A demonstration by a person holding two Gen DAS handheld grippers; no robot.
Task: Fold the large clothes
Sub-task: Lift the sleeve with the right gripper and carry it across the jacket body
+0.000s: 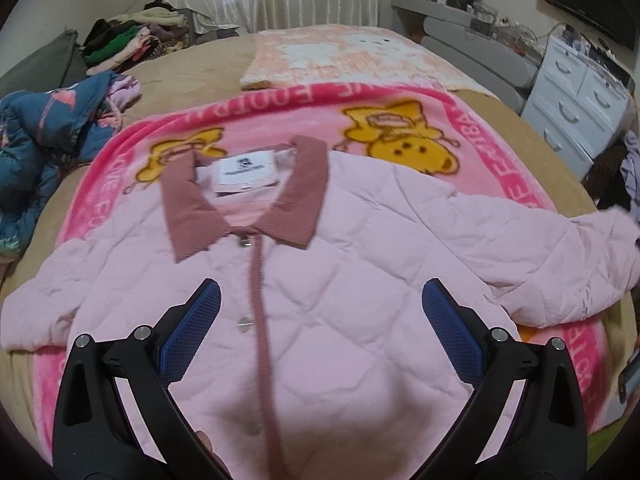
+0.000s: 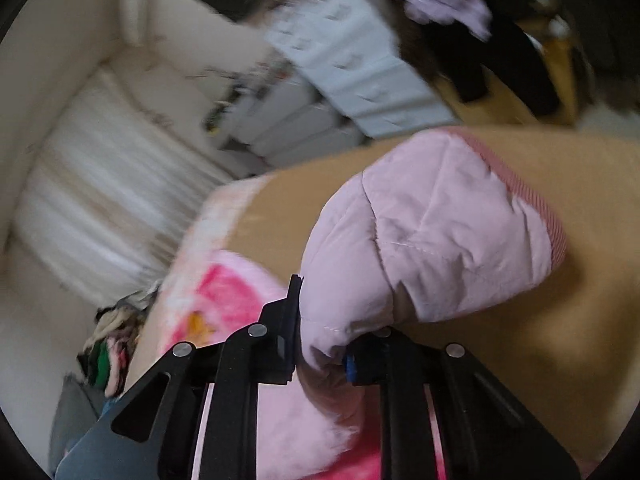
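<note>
A pale pink quilted jacket (image 1: 340, 280) with a dusty-rose collar (image 1: 248, 196) lies face up and buttoned on a pink cartoon blanket (image 1: 400, 120) on the bed. My left gripper (image 1: 320, 320) is open and empty, hovering over the jacket's chest, its blue pads (image 1: 192, 328) either side of the button placket. My right gripper (image 2: 320, 332) is shut on the jacket's right sleeve (image 2: 432, 232) near the striped cuff and holds it lifted above the bed; that sleeve also shows in the left wrist view (image 1: 560, 264).
The bed has a tan cover (image 1: 192, 72) and a peach blanket (image 1: 352, 56) at the far end. A blue patterned garment (image 1: 44, 136) and a clothes pile (image 1: 132, 40) lie at the left. White drawers (image 1: 580, 100) stand to the right.
</note>
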